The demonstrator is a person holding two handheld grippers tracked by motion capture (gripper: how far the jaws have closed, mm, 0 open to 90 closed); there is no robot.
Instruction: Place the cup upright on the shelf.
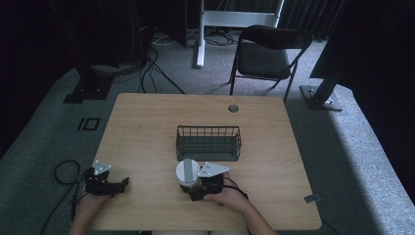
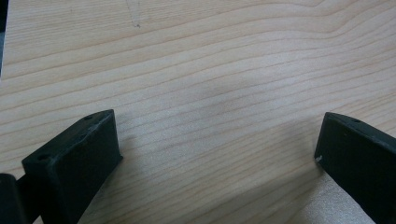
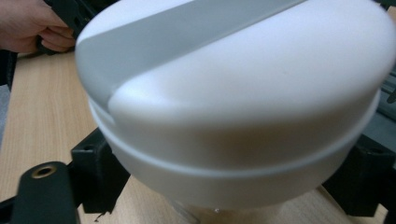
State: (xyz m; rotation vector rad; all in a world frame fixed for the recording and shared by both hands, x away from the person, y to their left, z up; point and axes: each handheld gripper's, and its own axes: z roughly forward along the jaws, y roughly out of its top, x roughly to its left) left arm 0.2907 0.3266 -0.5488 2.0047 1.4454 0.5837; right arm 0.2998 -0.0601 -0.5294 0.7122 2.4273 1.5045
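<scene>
Right tongs point(image 1: 192, 188) grip a white container point(image 1: 187, 172) near the wooden bench's point(image 1: 147, 127) front edge; left tongs point(image 1: 121, 184) gape empty at its front-left corner, grey carpet point(image 1: 352, 147) around.

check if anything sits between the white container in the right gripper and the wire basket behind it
Nothing visible does. The white container sits between the right gripper's jaws just in front of the wire basket, with bare table between them.
</scene>
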